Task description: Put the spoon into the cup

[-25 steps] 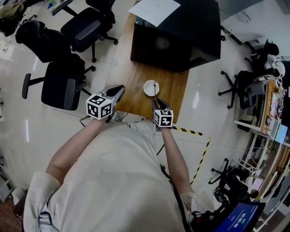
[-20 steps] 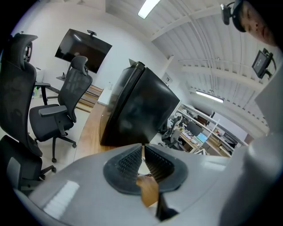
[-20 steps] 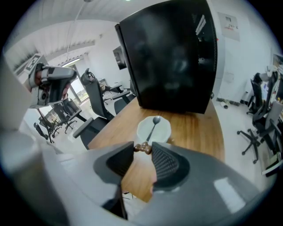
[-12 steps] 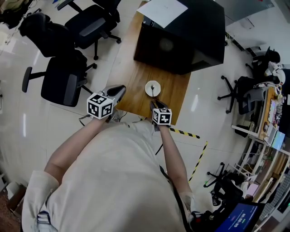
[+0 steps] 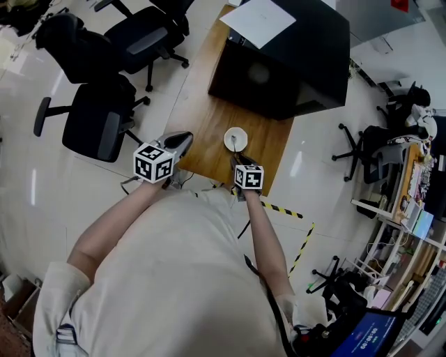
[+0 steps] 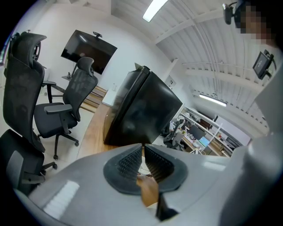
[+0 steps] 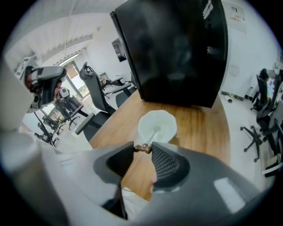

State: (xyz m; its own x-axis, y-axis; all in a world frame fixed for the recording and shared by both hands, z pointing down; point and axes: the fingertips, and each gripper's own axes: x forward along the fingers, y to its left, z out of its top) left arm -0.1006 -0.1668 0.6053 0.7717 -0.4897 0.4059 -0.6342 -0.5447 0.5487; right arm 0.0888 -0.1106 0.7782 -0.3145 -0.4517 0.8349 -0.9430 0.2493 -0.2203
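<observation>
Hardly anything has shifted: right tool (image 7: 142, 149) pinches the spoon (image 7: 151, 137) by its handle end, bowl already inside the white cup (image 7: 168, 121) straight ahead; left tool (image 6: 143, 150) pressed together, empty.

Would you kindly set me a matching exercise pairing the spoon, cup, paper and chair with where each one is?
Things:
1. spoon
2. cup
3. paper
4. chair

Places:
A. on top of the black box
B. on the floor
C. on the wooden table
D. bowl end in the cup, handle end between the right claw tips

Pairs: 1-D, 2-C, 3-A, 4-B.
</observation>
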